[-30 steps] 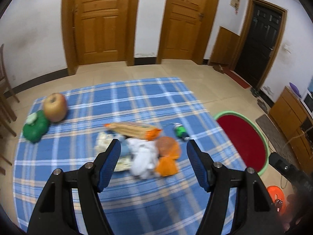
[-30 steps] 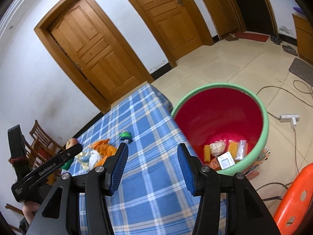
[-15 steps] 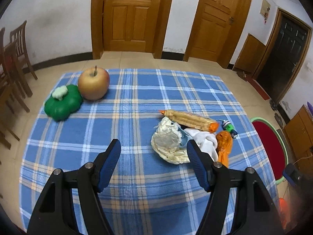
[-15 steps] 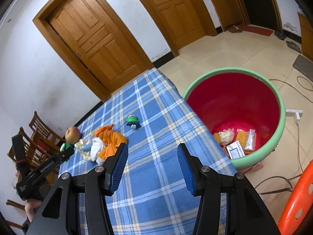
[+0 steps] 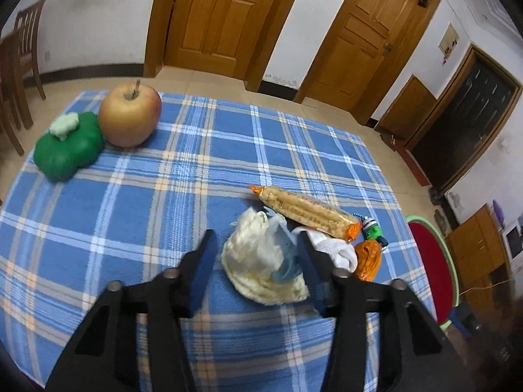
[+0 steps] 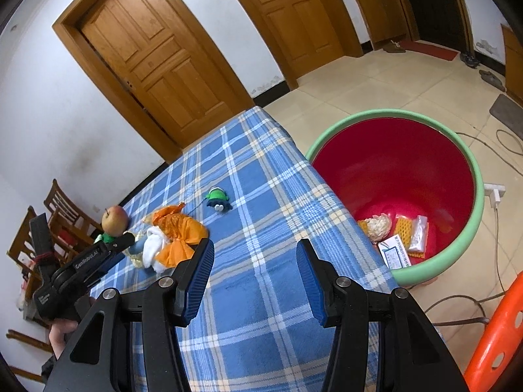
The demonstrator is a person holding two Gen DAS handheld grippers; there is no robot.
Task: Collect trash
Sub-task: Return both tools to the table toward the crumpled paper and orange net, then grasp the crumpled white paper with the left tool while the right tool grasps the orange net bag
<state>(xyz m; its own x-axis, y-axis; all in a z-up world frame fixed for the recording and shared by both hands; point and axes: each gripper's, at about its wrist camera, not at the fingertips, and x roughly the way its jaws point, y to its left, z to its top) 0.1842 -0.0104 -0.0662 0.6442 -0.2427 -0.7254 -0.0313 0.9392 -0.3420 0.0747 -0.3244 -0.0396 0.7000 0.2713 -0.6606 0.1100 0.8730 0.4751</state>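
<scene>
A pile of trash lies on the blue plaid tablecloth [image 5: 163, 215]: a crumpled white plastic bag [image 5: 258, 261], a long corn snack pack [image 5: 307, 212], a white wad [image 5: 340, 251] and an orange bag [image 5: 369, 258]. My left gripper [image 5: 255, 233] straddles the white bag and its jaws are closing. The right finger is against the bag; the left finger still stands clear of it. In the right wrist view my right gripper [image 6: 254, 245] hovers open over bare cloth, with nothing between its fingers. The red bin with a green rim [image 6: 477, 202] stands beside the table and holds several wrappers.
An apple [image 5: 130, 117] and a green toy pepper [image 5: 65, 153] sit at the table's far left corner. A small green and blue toy [image 6: 217, 197] lies near the pile. Wooden chairs [image 5: 19, 65] stand left, an orange stool [image 6: 497, 333] and floor cables [image 6: 500, 228] right.
My left gripper has come down and in toward the pile, and its jaws have narrowed around the white bag. The right gripper has barely shifted and keeps the same gap.
</scene>
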